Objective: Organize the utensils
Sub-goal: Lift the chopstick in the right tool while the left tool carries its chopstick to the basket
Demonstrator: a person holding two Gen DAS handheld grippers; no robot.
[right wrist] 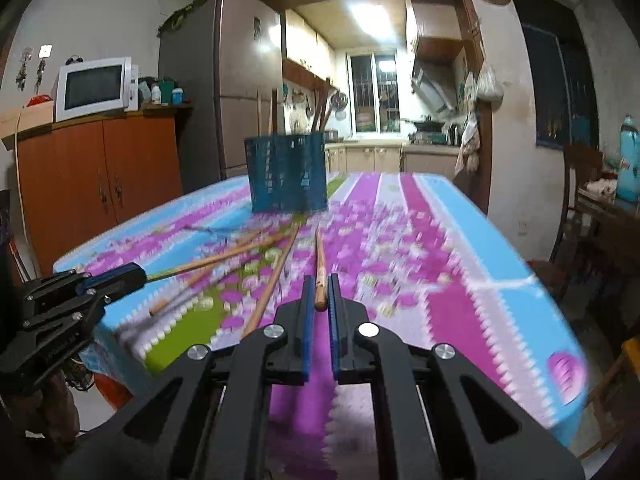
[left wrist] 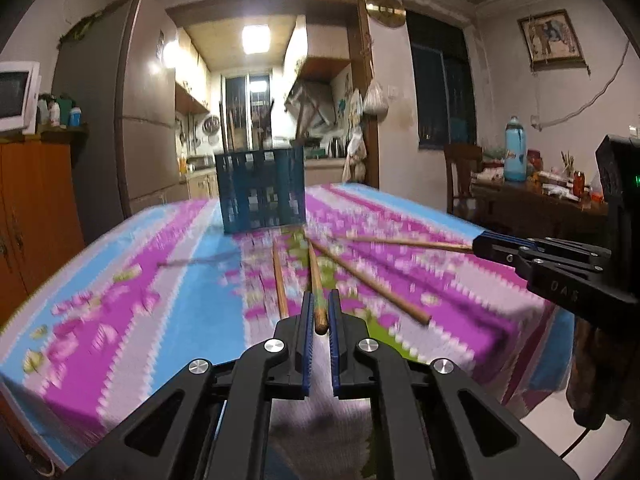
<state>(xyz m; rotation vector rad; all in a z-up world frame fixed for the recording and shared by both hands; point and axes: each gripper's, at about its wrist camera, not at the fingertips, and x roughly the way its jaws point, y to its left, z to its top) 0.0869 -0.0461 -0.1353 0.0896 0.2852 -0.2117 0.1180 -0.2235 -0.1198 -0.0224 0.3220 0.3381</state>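
Observation:
A blue slotted utensil holder [left wrist: 260, 192] stands at the far middle of the table, with several sticks in it; it also shows in the right wrist view [right wrist: 286, 174]. My left gripper [left wrist: 320, 308] is shut on the near end of a wooden chopstick [left wrist: 316, 280]. My right gripper [right wrist: 320, 292] is shut on the end of another wooden chopstick [right wrist: 319, 260]. In the left wrist view the right gripper [left wrist: 480, 246] holds its chopstick [left wrist: 408, 243] from the right. Two loose chopsticks [left wrist: 280, 284] [left wrist: 372, 284] lie on the cloth between them.
The table has a pink, blue and green patterned cloth [left wrist: 140, 280]. An orange cabinet [right wrist: 100, 184] with a microwave [right wrist: 94, 88] stands left. A cluttered side table [left wrist: 540, 192] with a blue thermos [left wrist: 515, 150] stands right. The kitchen doorway lies behind the holder.

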